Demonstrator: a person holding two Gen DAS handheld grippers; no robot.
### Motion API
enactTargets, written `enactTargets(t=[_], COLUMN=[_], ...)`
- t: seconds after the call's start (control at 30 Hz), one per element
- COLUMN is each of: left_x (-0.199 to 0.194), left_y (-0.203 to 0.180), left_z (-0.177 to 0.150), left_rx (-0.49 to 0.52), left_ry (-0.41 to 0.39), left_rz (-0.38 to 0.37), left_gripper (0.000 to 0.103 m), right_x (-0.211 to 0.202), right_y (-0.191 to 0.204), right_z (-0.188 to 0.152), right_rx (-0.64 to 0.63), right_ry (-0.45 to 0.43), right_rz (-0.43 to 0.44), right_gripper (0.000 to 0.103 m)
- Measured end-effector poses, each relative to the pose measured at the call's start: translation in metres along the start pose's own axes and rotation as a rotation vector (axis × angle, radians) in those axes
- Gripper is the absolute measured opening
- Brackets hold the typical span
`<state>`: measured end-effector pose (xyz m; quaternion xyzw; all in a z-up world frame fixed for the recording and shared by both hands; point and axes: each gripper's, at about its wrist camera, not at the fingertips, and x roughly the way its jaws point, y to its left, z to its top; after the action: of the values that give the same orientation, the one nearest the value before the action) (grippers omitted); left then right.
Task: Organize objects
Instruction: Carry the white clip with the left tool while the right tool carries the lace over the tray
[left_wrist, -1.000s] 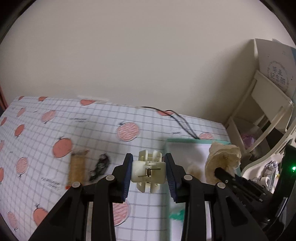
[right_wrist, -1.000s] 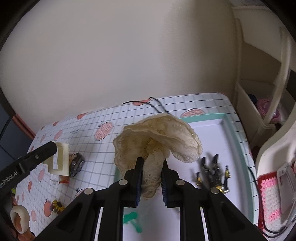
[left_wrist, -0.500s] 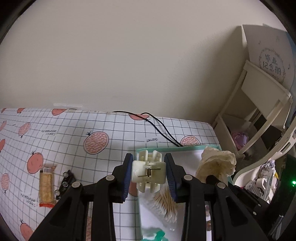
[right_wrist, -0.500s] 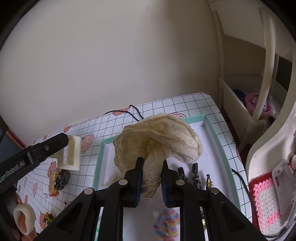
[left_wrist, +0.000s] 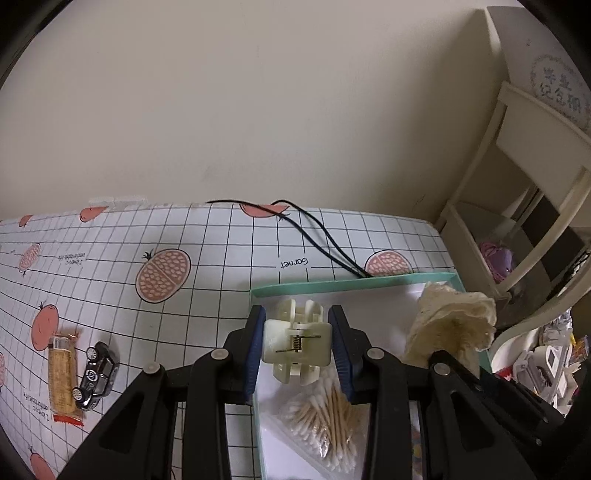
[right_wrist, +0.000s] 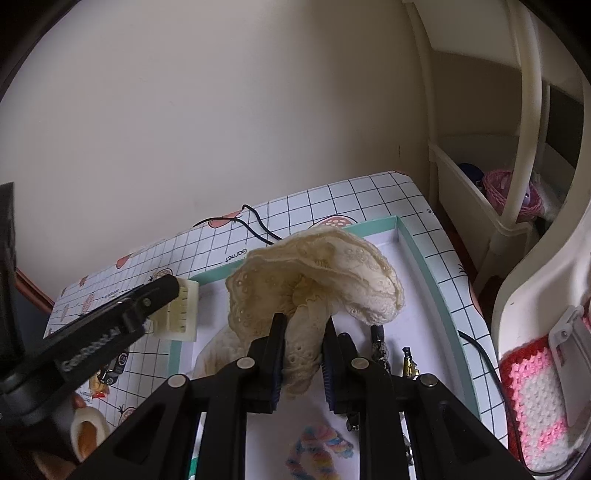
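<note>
The left claw (left_wrist: 297, 349) is clamped on a cream hair clip (left_wrist: 296, 347), held above the near-left corner of the teal-rimmed tray (left_wrist: 332, 285). The right claw (right_wrist: 303, 354) is clamped on a lace scrunchie (right_wrist: 317, 273), held over the middle of the tray. Under the clip, a bag of cotton swabs (left_wrist: 325, 410) lies in the tray. Left of the tray, a lighter (left_wrist: 62, 376) and toy car (left_wrist: 95, 374) lie side by side on the tabletop (left_wrist: 207, 258). A black cable (left_wrist: 317, 240) runs from the wall to the tray's far rim.
</note>
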<state>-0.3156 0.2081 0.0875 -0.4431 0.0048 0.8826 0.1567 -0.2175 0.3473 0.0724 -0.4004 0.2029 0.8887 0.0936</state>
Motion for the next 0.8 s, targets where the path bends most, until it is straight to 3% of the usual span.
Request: enactTargets(t=[0.8], left_x=[0.027], left_y=[-0.004], left_z=[-0.007], left_rx=[0.008], left_ry=[0.071], left_rz=[0.015], left_gripper=[0.036], right_x=[0.025], right_y=[0.004], right_z=[-0.009], right_rx=[-0.031], right_ry=[0.096], right_rz=[-0.018], right_gripper=[0.019])
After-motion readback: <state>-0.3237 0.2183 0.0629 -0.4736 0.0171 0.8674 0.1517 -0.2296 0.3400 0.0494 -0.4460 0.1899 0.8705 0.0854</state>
